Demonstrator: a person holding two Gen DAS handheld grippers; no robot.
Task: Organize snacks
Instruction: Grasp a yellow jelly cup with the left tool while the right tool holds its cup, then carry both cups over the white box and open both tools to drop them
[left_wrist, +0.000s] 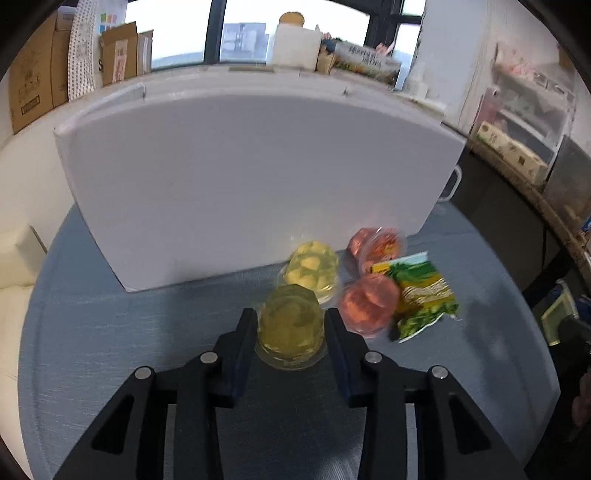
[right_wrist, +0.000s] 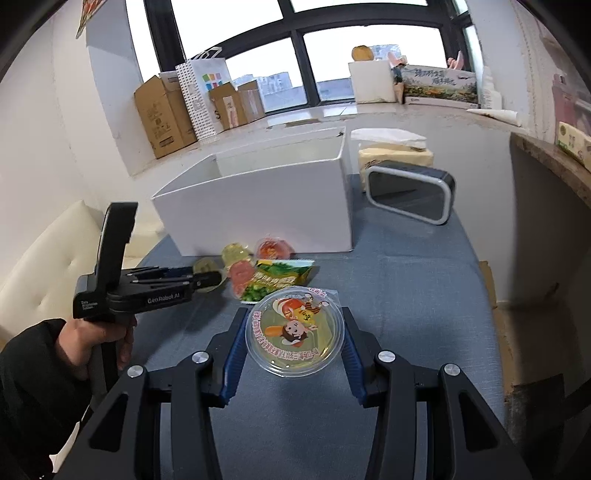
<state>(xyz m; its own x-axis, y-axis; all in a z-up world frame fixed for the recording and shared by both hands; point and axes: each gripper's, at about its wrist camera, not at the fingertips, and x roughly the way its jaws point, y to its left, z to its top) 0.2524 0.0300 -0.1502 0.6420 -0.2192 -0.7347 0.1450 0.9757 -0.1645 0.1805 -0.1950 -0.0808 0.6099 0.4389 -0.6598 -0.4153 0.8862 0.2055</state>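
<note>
In the left wrist view my left gripper (left_wrist: 290, 314) is shut on a yellow-green jelly cup (left_wrist: 290, 332) that stands on the blue-grey table (left_wrist: 110, 325). Just beyond it lie a yellow fruit jelly cup (left_wrist: 314, 269), two pink jelly cups (left_wrist: 376, 247) (left_wrist: 365, 302) and a green-yellow snack packet (left_wrist: 421, 295). Behind them stands the white box (left_wrist: 258, 166), open-topped in the right wrist view (right_wrist: 258, 206). My right gripper (right_wrist: 293, 314) is shut on a clear jelly cup with a cartoon lid (right_wrist: 295, 336), held above the table in front of the snack pile (right_wrist: 273, 277).
A person's hand (right_wrist: 92, 343) holds the left gripper (right_wrist: 210, 278) at the left. A black case with a white rim (right_wrist: 410, 192) and a tissue pack (right_wrist: 395, 155) sit right of the box. A cream sofa (right_wrist: 44, 266) borders the table's left; cardboard boxes (right_wrist: 166, 114) line the windowsill.
</note>
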